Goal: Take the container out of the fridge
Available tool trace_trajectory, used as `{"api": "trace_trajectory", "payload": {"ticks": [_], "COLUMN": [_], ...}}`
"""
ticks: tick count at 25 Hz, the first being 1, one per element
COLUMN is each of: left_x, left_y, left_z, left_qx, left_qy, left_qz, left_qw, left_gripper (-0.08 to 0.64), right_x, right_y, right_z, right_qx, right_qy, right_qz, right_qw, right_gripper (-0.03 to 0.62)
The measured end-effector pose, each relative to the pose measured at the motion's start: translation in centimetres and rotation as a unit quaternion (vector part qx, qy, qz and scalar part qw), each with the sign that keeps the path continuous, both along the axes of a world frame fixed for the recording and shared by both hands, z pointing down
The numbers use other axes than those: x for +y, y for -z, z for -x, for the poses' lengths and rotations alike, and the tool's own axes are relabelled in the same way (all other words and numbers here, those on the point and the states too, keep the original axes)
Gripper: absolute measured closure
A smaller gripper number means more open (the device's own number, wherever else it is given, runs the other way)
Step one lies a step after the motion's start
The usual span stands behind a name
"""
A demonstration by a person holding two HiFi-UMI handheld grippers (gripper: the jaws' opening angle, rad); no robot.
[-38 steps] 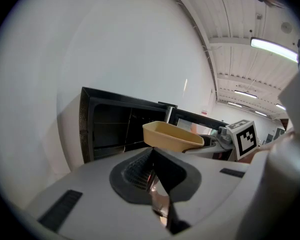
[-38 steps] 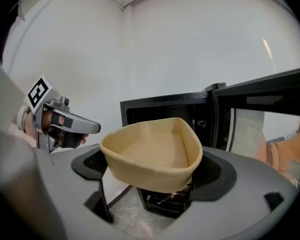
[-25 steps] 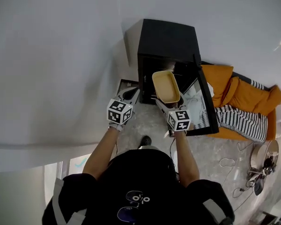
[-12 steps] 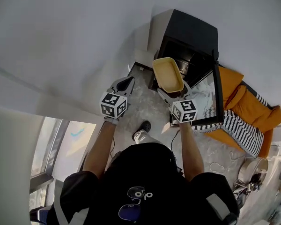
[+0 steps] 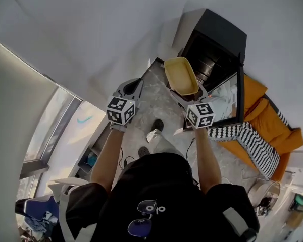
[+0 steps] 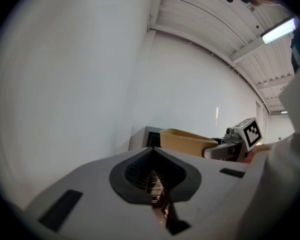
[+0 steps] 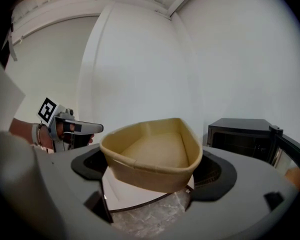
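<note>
A tan, empty, open-topped container (image 5: 181, 75) is held in the air in front of the black mini fridge (image 5: 217, 39), whose door (image 5: 233, 101) stands open. My right gripper (image 5: 185, 97) is shut on the container's near end; in the right gripper view the container (image 7: 152, 154) fills the space between the jaws of that gripper (image 7: 152, 178). To its left hangs my left gripper (image 5: 133, 87), apart from the container. In the left gripper view the left gripper (image 6: 157, 194) has its jaws pressed together with nothing between them, and the container (image 6: 187, 141) shows to the right.
The fridge (image 7: 240, 131) stands on a marbled floor (image 5: 156, 102) against a white wall. An orange cushion seat (image 5: 262, 117) with a striped cloth (image 5: 242, 135) lies right of the open door. A window (image 5: 65, 130) is at the left. The person's shoes (image 5: 154, 130) are below the grippers.
The container has come out from the fridge opening and now sits clear of it, still held by my right gripper. The head view has swung left, showing more window.
</note>
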State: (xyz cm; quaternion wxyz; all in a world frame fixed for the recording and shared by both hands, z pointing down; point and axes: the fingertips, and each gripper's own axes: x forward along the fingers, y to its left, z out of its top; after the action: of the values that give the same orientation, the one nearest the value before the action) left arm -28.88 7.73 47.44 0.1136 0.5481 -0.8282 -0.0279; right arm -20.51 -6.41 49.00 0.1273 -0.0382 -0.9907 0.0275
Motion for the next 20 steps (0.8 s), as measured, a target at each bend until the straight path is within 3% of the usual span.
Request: {"api": "trace_trajectory", "payload": {"ticks": [10,20], "left_x": [3.4,0.1], "left_y": [0.5,2.4], "left_z": [-4.6,-7.7], "left_qx": [-0.002,-0.011], "left_qy": [0.053,0.114], "left_qz": [-0.015,-0.017], "left_qw": [0.9985,0.9933], "left_gripper": [0.560,0.560], "right_x": [3.0,-0.2], "right_y": [-0.3,-0.6], "right_z": [-2.9,-3.9], "right_qx": [0.007,0.006], "right_qy": [0.073,0.138], "right_qz": [-0.008,-0.012], "right_qw": [0.997,0.990], "right_gripper": [0.077,0.077]}}
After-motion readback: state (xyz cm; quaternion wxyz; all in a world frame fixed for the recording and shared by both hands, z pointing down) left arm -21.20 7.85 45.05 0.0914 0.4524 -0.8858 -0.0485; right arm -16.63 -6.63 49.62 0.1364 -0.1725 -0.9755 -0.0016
